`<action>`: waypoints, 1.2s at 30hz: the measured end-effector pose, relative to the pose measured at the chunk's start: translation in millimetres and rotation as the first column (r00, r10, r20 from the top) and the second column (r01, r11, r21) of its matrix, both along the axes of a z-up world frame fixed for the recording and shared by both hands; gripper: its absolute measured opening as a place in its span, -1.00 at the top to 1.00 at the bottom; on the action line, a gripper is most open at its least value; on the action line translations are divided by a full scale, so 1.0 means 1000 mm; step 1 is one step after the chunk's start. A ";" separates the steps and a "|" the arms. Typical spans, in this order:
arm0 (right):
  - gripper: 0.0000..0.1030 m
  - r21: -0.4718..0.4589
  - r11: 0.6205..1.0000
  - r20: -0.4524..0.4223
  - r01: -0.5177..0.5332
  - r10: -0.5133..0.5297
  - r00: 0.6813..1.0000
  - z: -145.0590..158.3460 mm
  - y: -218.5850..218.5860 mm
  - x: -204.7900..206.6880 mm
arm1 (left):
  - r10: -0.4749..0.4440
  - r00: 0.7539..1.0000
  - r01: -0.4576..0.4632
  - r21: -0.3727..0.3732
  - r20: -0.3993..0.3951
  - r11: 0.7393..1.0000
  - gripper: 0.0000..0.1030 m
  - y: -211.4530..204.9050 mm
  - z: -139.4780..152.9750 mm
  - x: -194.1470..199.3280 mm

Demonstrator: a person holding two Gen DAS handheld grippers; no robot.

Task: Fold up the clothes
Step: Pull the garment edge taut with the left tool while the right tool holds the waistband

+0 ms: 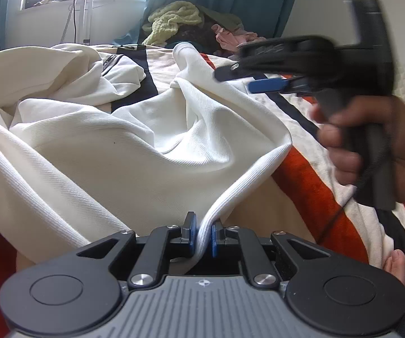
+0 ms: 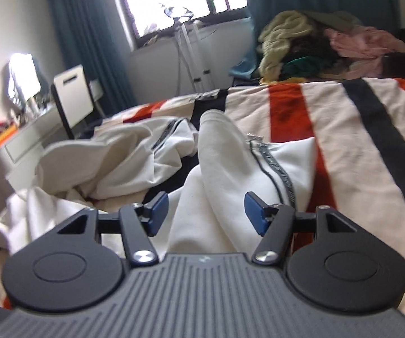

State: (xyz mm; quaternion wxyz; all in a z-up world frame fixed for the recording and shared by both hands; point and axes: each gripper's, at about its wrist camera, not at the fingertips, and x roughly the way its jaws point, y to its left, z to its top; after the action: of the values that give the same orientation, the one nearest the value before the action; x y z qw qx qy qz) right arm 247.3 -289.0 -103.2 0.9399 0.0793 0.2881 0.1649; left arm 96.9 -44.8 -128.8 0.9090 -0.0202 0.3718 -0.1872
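Note:
A cream-white garment (image 1: 95, 140) with black trim lies crumpled on the striped bedspread (image 1: 315, 191). My left gripper (image 1: 203, 232) is shut on the garment's ribbed white hem (image 1: 247, 180), which rises taut from the jaws. My right gripper (image 1: 244, 80) shows blurred at the upper right of the left wrist view, held by a hand above the garment's far side. In the right wrist view the right gripper (image 2: 206, 211) is open and empty just above the garment (image 2: 219, 169), with a trim stripe (image 2: 275, 166) to its right.
A pile of other clothes (image 2: 309, 48) lies at the bed's far end under a teal curtain. A white chair (image 2: 73, 95) and desk (image 2: 19, 143) stand left of the bed. A stand (image 2: 185, 42) is by the window. The bedspread (image 2: 357, 146) is bare at right.

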 end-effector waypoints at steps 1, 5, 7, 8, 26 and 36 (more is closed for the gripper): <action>-0.19 -0.023 1.000 -0.004 0.000 0.000 1.000 -0.005 0.002 0.006 | 0.001 1.000 -0.001 0.009 0.004 1.000 0.81 -0.002 0.000 0.000; 0.16 -0.065 0.997 -0.021 0.028 -0.030 0.999 -0.025 -0.001 0.023 | 0.012 1.000 -0.012 0.004 0.004 1.000 0.81 -0.004 -0.001 0.006; 0.48 -0.049 0.997 -0.045 0.058 -0.060 0.997 -0.034 -0.008 0.028 | 0.016 1.000 -0.016 0.006 0.006 1.000 0.81 -0.005 -0.002 0.010; 0.65 -0.041 0.997 -0.050 0.069 -0.071 0.996 -0.036 -0.012 0.029 | 0.015 1.000 -0.015 0.011 0.006 1.000 0.81 -0.006 -0.003 0.011; 0.88 0.207 0.882 -0.157 0.423 -0.397 0.904 -0.017 -0.118 -0.040 | 0.000 0.996 -0.006 0.065 0.094 0.998 0.74 -0.013 0.007 -0.001; 0.83 0.410 0.767 -0.407 0.493 -0.330 0.852 -0.040 -0.160 -0.088 | 0.014 0.997 -0.018 0.047 0.081 0.999 0.72 -0.002 0.012 -0.009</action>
State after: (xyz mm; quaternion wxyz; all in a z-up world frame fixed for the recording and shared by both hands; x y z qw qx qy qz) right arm 159.8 -448.9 -143.1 0.8417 0.4070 0.3547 0.0062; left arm 87.8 -47.1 -116.3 0.9249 0.0060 0.3392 -0.1716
